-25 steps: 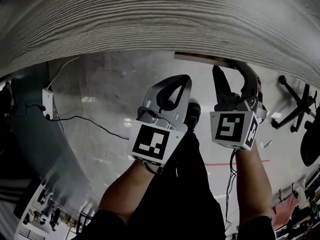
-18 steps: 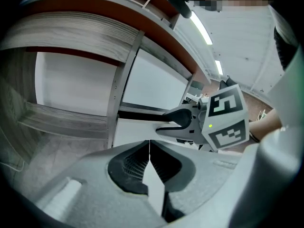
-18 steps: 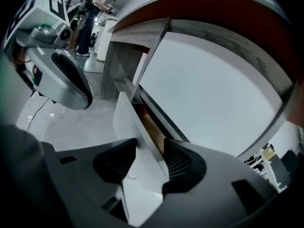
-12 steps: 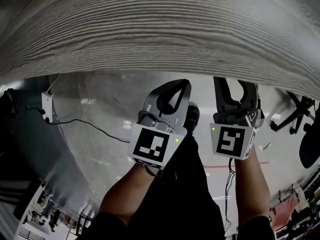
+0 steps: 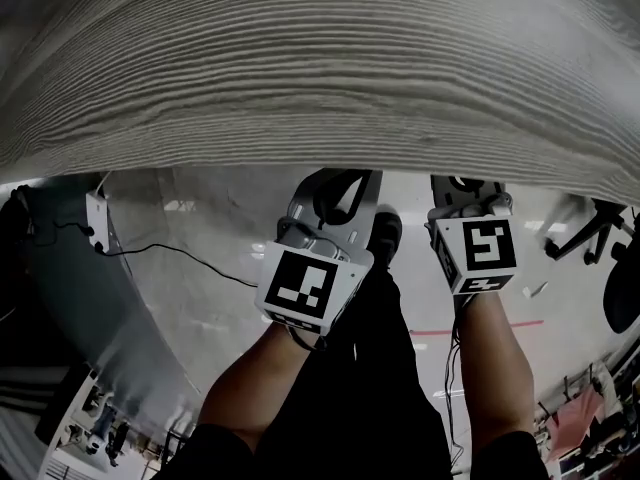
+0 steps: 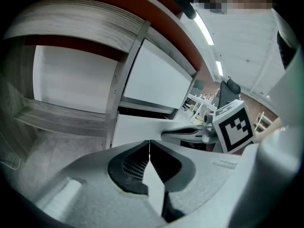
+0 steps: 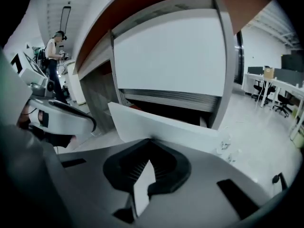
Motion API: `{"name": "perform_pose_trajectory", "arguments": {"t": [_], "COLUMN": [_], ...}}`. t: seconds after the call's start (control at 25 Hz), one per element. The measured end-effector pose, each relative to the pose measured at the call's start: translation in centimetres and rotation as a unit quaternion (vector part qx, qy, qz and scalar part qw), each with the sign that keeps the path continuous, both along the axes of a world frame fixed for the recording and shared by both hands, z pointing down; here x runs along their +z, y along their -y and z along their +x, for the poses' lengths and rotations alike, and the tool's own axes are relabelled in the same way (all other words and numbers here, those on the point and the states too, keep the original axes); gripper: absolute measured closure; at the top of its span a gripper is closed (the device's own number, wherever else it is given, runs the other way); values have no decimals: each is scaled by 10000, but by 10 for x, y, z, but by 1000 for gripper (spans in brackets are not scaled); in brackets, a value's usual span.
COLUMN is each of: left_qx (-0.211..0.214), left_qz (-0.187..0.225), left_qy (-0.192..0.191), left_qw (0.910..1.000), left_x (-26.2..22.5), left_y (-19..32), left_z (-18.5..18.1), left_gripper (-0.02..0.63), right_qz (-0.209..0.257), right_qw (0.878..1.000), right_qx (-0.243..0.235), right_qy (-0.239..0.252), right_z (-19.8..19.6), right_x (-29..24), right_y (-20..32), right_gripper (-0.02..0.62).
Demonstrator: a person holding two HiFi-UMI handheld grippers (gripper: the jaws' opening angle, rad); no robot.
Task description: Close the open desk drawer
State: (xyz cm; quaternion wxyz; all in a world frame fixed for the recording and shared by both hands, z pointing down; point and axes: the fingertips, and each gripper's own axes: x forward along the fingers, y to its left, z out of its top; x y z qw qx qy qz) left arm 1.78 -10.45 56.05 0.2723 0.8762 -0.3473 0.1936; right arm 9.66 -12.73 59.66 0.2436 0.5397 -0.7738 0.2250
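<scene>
The desk top (image 5: 320, 68) of grey wood grain fills the upper head view and hides the drawer there. In both gripper views the drawer's white front (image 6: 135, 127) (image 7: 156, 125) stands out from the desk body, with a dark gap behind it. My left gripper (image 5: 338, 180) (image 6: 149, 142) is shut and empty, its tips close before the front. My right gripper (image 5: 466, 184) (image 7: 151, 140) has just been closing; its jaws now meet with nothing between them, right at the drawer front's near edge. In the head view both grippers' tips lie under the desk edge.
A grey desk leg panel (image 5: 80, 288) with a white power box (image 5: 95, 213) and cable stands at the left. An office chair base (image 5: 590, 218) is at the right. A person (image 7: 53, 56) stands far off; more desks and chairs (image 7: 273, 89) are beyond.
The right gripper's jaws went from wide open to shut, and its marker cube rolled round. The desk edge now covers both grippers' tips and the drawer edge seen before.
</scene>
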Motion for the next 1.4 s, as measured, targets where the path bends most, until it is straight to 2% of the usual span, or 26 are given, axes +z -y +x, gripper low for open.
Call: {"name": "perform_pose_trajectory", "arguments": {"t": [0.28, 0.68, 0.84, 1.2, 1.4], "left_qx": [-12, -37, -88, -149, -83], "left_qz": [49, 325, 525, 1021, 1108], "left_qy": [-14, -89, -141, -110, -107], "left_qw": [10000, 9994, 9985, 9946, 9938], "left_x": [-1, 2, 4, 3, -2], "left_y": [13, 24, 27, 38, 38], "left_z": [6, 16, 18, 18, 21], "left_gripper": [598, 598, 598, 598, 598], "right_qz": [86, 624, 844, 1005, 1126], "right_qw": [9998, 9969, 9948, 9931, 9917], "right_qx": [196, 433, 464, 517, 546], "right_qy": [24, 212, 337, 320, 311], "right_z": [4, 10, 9, 13, 16], "right_x": [0, 2, -1, 1, 1], "right_y": [12, 33, 39, 38, 38], "right_gripper": [583, 583, 583, 583, 583]}}
